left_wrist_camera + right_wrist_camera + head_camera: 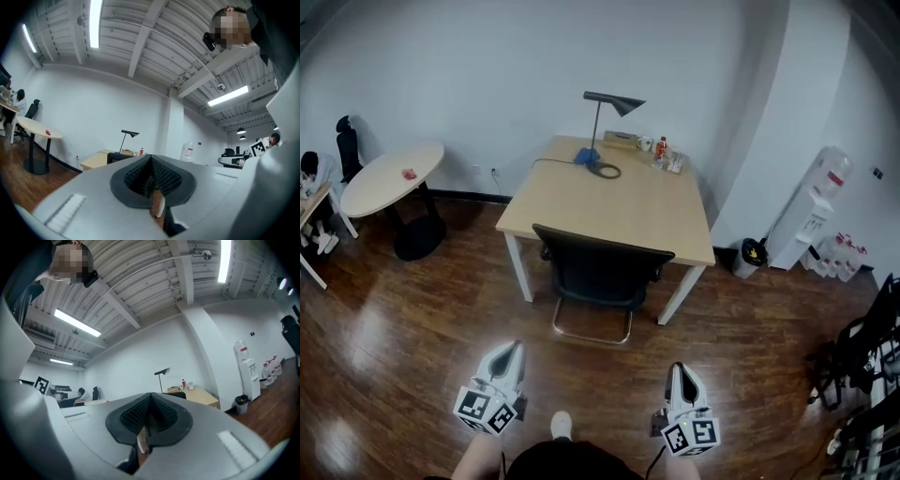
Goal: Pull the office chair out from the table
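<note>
A black office chair [600, 272] is tucked under the near edge of a light wooden table [623, 206], its backrest toward me. My left gripper [512, 349] and right gripper [679, 369] are low in the head view, well short of the chair, both shut with nothing held. In the left gripper view the left gripper [151, 161] has its pads together, and the chair back [119, 157] and table [96, 160] show far off. The right gripper [150, 398] is likewise shut, with the table [201, 395] in the distance.
A black desk lamp [609, 112], bottles and small items sit at the table's far end. A round white table [394, 176] stands at left, a water dispenser [814, 211] and black bin [754, 253] at right. Dark wooden floor [412, 337] lies between me and the chair.
</note>
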Available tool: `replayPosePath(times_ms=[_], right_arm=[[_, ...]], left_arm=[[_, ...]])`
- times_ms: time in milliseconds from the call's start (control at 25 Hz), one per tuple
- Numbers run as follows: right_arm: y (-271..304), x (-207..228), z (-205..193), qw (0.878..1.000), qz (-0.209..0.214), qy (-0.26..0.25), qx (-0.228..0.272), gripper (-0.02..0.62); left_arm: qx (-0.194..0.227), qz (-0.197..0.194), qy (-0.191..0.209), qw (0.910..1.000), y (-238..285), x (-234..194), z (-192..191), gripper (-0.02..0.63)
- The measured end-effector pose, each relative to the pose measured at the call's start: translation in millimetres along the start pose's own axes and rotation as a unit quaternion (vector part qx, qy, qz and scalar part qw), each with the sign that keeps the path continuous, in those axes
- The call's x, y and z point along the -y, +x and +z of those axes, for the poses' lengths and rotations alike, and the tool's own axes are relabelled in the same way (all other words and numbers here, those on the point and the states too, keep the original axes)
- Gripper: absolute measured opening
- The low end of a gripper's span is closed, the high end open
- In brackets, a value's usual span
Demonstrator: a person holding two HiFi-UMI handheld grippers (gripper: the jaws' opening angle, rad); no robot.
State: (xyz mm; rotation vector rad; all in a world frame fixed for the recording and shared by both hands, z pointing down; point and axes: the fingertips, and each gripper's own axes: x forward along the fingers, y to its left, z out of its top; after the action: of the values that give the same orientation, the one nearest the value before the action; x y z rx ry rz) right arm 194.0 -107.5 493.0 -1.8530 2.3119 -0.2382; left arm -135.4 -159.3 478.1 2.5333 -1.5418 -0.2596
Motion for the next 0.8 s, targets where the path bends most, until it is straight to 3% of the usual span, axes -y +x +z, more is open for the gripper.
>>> replayPosePath(times_ms=[280,800], right_arm=[[36.3,1.3,-6.8,1.0,-0.018,-0.007,-0.009,0.014],[119.0,-26.1,0.9,1.0,0.0,-0.028,-0.001,0.014]], left_arm=[[-0.012,-0.027,0.001,0.9995,39.7,-27.0,-3.6,0.002],[-0.009,-0.048,0.002,0.9988,95.2,-84.0,12.1,0.002]])
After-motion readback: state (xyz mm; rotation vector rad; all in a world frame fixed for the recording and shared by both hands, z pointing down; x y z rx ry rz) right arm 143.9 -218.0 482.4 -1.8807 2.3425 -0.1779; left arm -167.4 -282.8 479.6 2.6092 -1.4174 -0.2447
